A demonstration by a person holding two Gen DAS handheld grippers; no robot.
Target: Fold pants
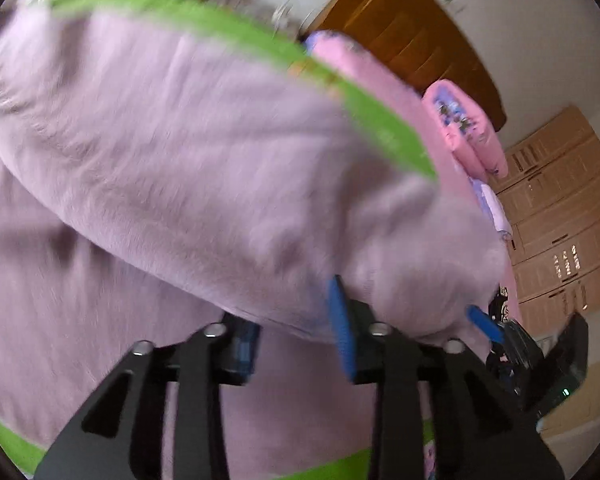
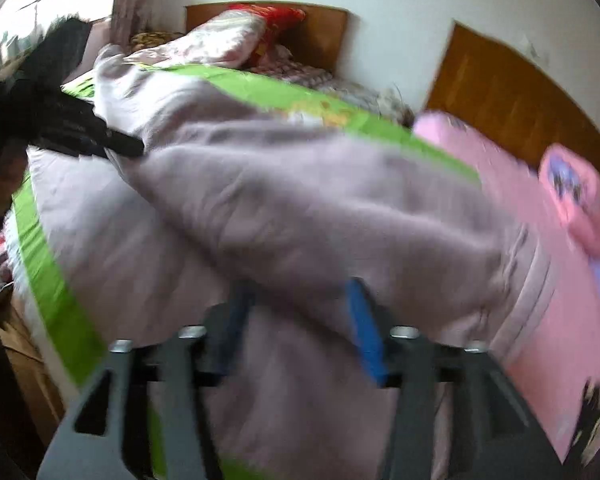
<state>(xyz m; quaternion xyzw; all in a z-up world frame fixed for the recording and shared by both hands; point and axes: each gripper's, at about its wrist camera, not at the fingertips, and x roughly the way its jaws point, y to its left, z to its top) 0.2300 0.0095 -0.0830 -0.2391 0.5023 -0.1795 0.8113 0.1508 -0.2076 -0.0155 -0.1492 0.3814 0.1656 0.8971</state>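
Pants: the pants (image 1: 188, 152) are a soft, fuzzy pale-lilac fabric, a bit motion-blurred, lying in a thick fold with long creases across the bed's green sheet (image 1: 364, 116).
Spot: right ahead of and above both sets of jaws, filling most of each view.
Left gripper (image 1: 296, 332): jaws spread apart, fabric draped over the blue pads; can't tell if they pinch it.
Right gripper (image 2: 300, 328): jaws also wide apart, fold edge sitting between them.
Background: pink pillow (image 2: 580, 196) off to the right.
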